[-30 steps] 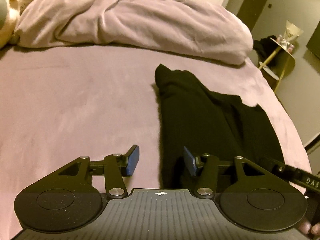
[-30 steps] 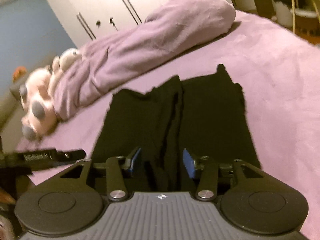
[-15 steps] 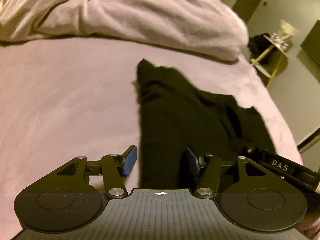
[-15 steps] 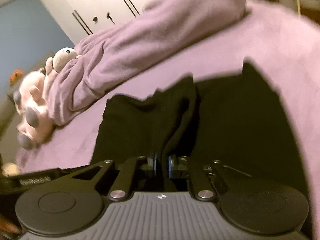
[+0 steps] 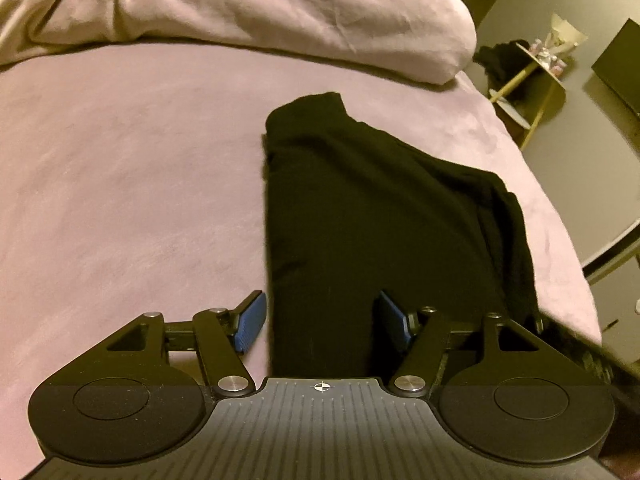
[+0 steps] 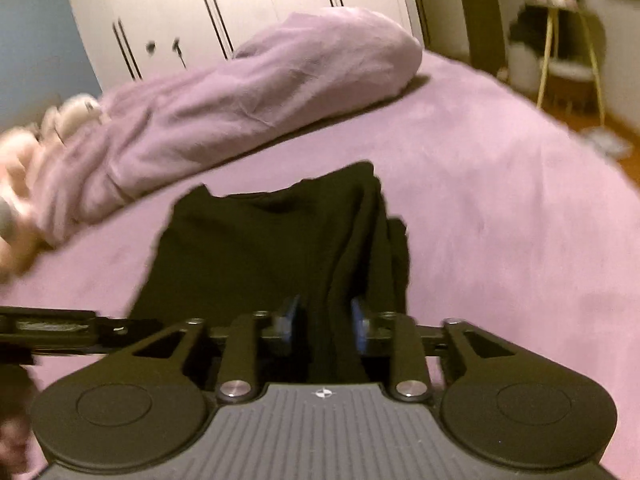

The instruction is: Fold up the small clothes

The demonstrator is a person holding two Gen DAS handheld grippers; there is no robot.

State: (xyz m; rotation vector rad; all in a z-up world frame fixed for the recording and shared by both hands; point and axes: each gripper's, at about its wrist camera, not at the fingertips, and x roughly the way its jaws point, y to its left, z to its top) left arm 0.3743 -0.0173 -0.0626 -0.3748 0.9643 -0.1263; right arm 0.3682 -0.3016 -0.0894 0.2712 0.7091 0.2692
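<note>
— On the bed (image 5: 120, 168), middle of the purple cover, lies the black garment (image 5: 360, 208), folded lengthwise into a long strip.

— And the left claw (image 5: 320, 316)?

— Apart and widening, straddling the garment's near left edge; its pads press nothing.

— The right claw (image 6: 325, 322)?

— Narrower, also opening (that view is blurred), with a raised fold of the cloth standing between its pads. Behind, a rumpled duvet (image 6: 260, 80).
</note>
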